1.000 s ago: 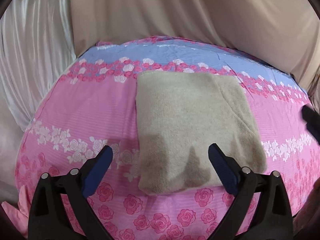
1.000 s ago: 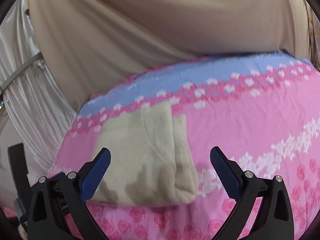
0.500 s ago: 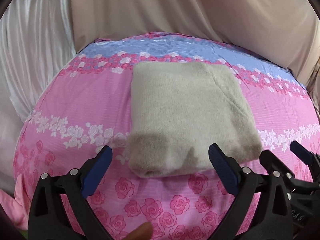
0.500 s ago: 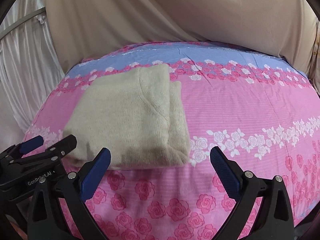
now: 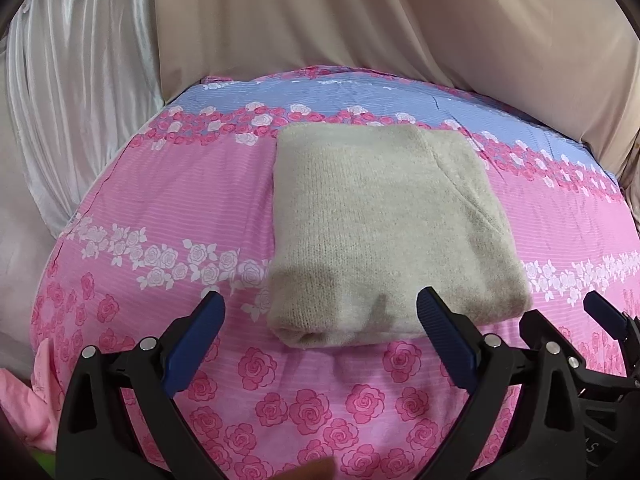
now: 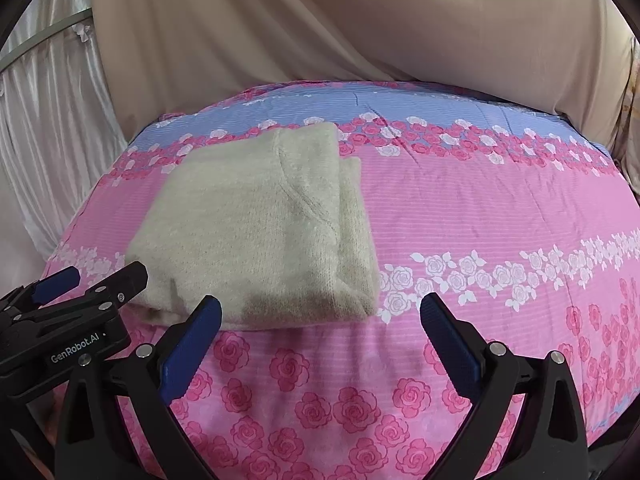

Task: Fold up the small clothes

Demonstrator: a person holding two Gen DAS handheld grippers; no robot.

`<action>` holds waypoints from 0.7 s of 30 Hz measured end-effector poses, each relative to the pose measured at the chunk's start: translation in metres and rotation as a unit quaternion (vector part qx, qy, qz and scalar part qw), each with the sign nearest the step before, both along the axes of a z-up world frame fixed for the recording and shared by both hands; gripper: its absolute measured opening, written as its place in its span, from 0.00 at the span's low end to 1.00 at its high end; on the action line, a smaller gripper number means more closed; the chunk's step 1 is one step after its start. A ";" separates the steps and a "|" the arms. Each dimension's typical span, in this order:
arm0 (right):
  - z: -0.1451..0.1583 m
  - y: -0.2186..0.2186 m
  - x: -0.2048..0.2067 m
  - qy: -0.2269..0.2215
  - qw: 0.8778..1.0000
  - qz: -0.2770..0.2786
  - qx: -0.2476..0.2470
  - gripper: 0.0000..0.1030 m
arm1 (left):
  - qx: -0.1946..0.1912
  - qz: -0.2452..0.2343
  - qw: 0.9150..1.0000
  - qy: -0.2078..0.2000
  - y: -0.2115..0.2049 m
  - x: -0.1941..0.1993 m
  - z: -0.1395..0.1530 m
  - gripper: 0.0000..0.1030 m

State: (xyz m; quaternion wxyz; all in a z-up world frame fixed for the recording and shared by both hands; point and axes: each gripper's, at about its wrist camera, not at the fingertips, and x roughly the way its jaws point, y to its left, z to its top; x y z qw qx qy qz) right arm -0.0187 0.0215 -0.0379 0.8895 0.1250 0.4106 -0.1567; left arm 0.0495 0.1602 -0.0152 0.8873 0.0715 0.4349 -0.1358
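A beige knitted garment (image 5: 384, 232) lies folded into a neat rectangle on the pink rose-print sheet (image 5: 168, 200). In the right wrist view the garment (image 6: 264, 232) sits left of centre. My left gripper (image 5: 320, 328) is open and empty, hovering just before the garment's near edge. My right gripper (image 6: 320, 330) is open and empty, over the sheet near the garment's near right corner. The left gripper also shows at the left edge of the right wrist view (image 6: 90, 280), and the right gripper at the right edge of the left wrist view (image 5: 568, 324).
A blue floral band (image 5: 360, 96) runs along the sheet's far side. Beige drapes (image 5: 400, 20) and a white satin curtain (image 5: 72, 92) hang behind. A pink cloth (image 5: 24, 412) lies at the near left edge.
Both grippers have pulled back towards the near edge and away from the garment, staying open. The folded garment has not changed.
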 end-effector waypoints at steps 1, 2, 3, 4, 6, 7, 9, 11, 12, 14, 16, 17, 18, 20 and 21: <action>0.000 0.000 0.000 -0.001 1.000 0.000 0.000 0.95 | 0.002 0.000 1.000 0.001 0.000 0.001 0.000 0.91; 0.000 0.000 0.000 -0.001 1.000 0.000 0.000 0.95 | 0.003 0.000 1.000 0.002 0.000 0.001 -0.001 0.92; 0.000 0.000 0.000 -0.001 1.000 0.001 0.000 0.95 | 0.005 0.000 1.000 0.003 0.000 0.002 -0.001 0.92; 0.000 0.001 0.000 -0.001 1.000 0.000 -0.001 0.95 | 0.007 0.001 1.000 0.005 -0.001 0.002 -0.002 0.92; 0.000 0.001 0.001 0.000 1.000 0.000 -0.001 0.95 | 0.010 0.002 1.000 0.005 -0.001 0.002 -0.002 0.92; 0.000 0.002 0.001 0.000 1.000 -0.001 0.000 0.95 | 0.012 0.002 1.000 0.005 -0.001 0.002 -0.003 0.92; 0.000 0.002 0.002 0.002 1.000 0.000 0.001 0.95 | 0.016 0.004 1.000 0.004 -0.001 0.003 -0.003 0.92; -0.001 0.003 0.003 0.003 1.000 0.002 0.001 0.95 | 0.022 0.008 1.000 0.001 -0.001 0.002 -0.004 0.92; 0.000 0.003 0.004 0.003 1.000 0.003 0.001 0.95 | 0.026 0.010 1.000 0.000 -0.001 0.002 -0.004 0.92; -0.001 0.003 0.005 0.004 1.000 0.005 0.001 0.95 | 0.031 0.012 0.999 0.000 -0.002 0.002 -0.005 0.91; -0.002 0.002 0.006 0.006 1.000 0.007 0.002 0.95 | 0.032 0.014 0.999 0.001 -0.001 0.003 -0.006 0.91; -0.002 0.003 0.006 0.006 1.000 0.008 0.002 0.95 | 0.034 0.015 0.999 0.001 -0.001 0.003 -0.006 0.91; -0.002 0.003 0.007 0.006 1.000 0.008 0.003 0.95 | 0.034 0.016 0.999 0.001 -0.001 0.004 -0.006 0.91; -0.002 0.004 0.007 0.006 1.000 0.008 0.003 0.95 | 0.035 0.017 0.999 0.001 0.000 0.004 -0.006 0.91; -0.003 0.004 0.008 0.007 1.000 0.009 0.003 0.95 | 0.035 0.017 0.999 0.002 0.000 0.004 -0.007 0.91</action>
